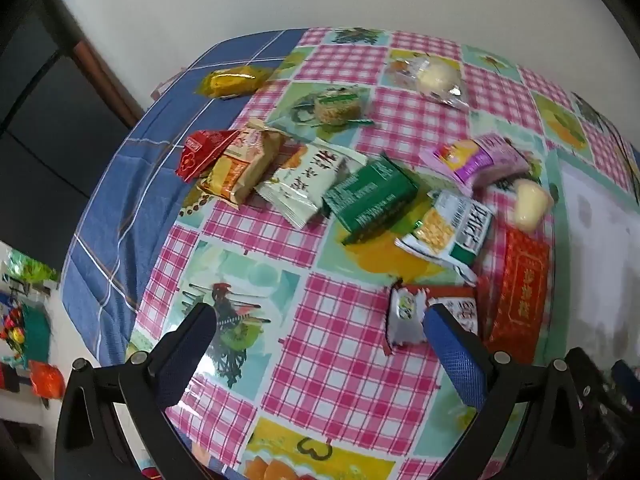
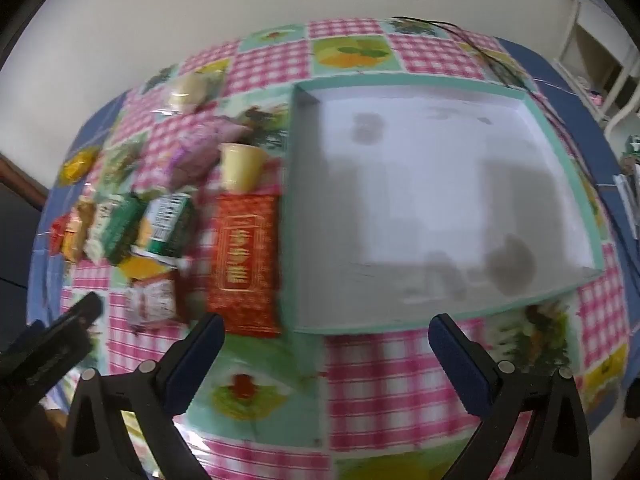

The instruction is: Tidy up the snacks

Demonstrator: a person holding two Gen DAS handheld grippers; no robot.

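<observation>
- The surface (image 2: 380, 376), under a checked cloth, carried an empty tray (image 2: 440, 184) at right.
- Snacks lay loose left of the tray; none was in it, so sorting looked unstarted.
- Left tool (image 1: 320, 320) and right tool (image 2: 326, 330) hung spread apart, holding nothing.
- Next, I judged, a tool must close on the red pack (image 2: 244, 256) touching the tray; its gold writing was unreadable.

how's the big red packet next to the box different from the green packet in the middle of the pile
The red packet lies flat, alone, right beside the box; the green packet sits tilted, overlapping neighbouring snacks. The red one bears gold characters in a frame; the green one shows small white print. Both are rectangular wrapped snacks, still outside the box.
</observation>
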